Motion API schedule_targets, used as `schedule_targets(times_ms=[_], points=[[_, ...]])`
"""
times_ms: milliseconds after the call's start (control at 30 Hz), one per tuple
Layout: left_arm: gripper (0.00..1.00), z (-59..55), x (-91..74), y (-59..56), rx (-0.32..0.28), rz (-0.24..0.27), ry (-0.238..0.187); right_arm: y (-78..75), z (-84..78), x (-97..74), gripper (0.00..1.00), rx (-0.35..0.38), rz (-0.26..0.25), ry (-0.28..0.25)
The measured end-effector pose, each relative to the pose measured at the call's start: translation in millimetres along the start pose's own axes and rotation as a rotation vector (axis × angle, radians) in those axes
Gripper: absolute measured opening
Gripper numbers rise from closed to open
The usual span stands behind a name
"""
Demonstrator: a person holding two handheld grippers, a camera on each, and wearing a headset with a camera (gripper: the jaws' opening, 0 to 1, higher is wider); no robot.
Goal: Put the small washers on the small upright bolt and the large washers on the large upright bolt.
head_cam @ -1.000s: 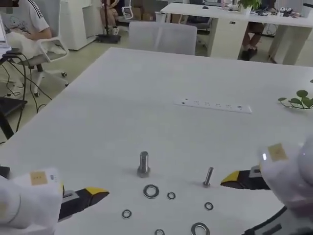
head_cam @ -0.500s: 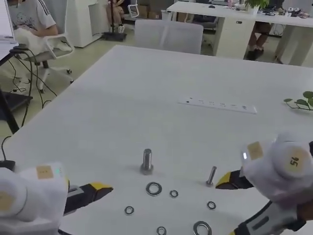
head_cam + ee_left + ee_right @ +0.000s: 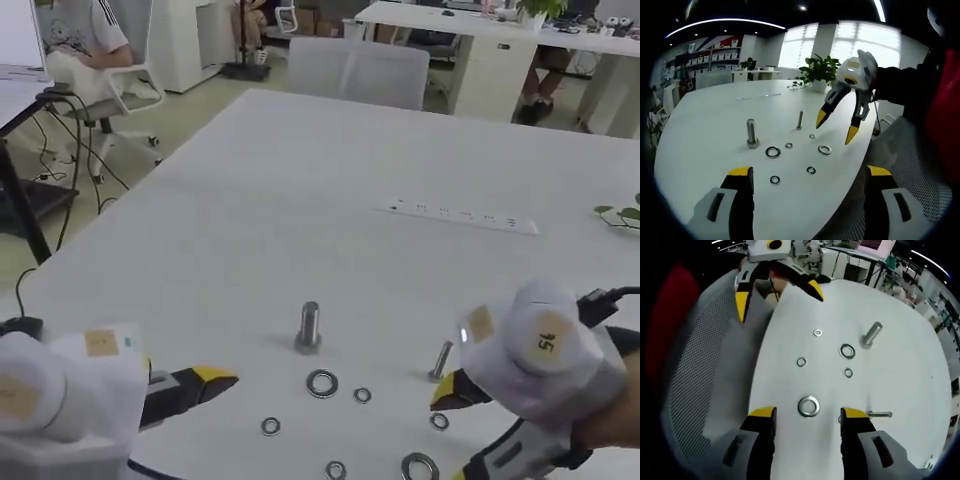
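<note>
Washers lie loose on the white table — none is held or threaded on anything yet. At left, my left gripper hovers low, jaws spread wide, likely kept clear of the work. Centre: the large upright bolt, a large washer just in front of it, small washers scattered near. Further right stands the small upright bolt, then my right gripper, jaws parted and angled down toward a second large washer — probably lining up a pick

At five o'clock in the head view, the bottom edge clips the large silver metal washer.
</note>
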State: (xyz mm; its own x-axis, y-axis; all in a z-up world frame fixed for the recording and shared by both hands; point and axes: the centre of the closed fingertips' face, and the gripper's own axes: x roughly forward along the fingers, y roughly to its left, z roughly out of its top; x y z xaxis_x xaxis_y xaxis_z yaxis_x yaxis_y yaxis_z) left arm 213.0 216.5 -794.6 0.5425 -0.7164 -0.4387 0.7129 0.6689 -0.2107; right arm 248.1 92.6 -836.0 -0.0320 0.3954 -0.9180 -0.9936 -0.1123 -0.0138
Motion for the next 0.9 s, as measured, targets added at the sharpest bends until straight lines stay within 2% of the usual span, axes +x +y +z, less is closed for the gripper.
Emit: schedule_targets(times_ms=[267, 567, 900], points=[[0.91, -1.5, -0.3, 1.8, 0.002, -0.002, 0.001, 1.2, -2.1, 11.0, 0.44, 0.001, 0.028, 0.035], [0.91, -2.0, -0.4, 3.2, 0.001, -0.003, -0.003, -1.2, -4.7, 21.8, 0.38, -0.029, 0.026, 0.083], [0.91, -2.1, 0.0, 3.1, 0.000, -0.006, -0.001, -0.8, -8.6, 28.6, 0.33, -0.038, 0.034, 0.110]])
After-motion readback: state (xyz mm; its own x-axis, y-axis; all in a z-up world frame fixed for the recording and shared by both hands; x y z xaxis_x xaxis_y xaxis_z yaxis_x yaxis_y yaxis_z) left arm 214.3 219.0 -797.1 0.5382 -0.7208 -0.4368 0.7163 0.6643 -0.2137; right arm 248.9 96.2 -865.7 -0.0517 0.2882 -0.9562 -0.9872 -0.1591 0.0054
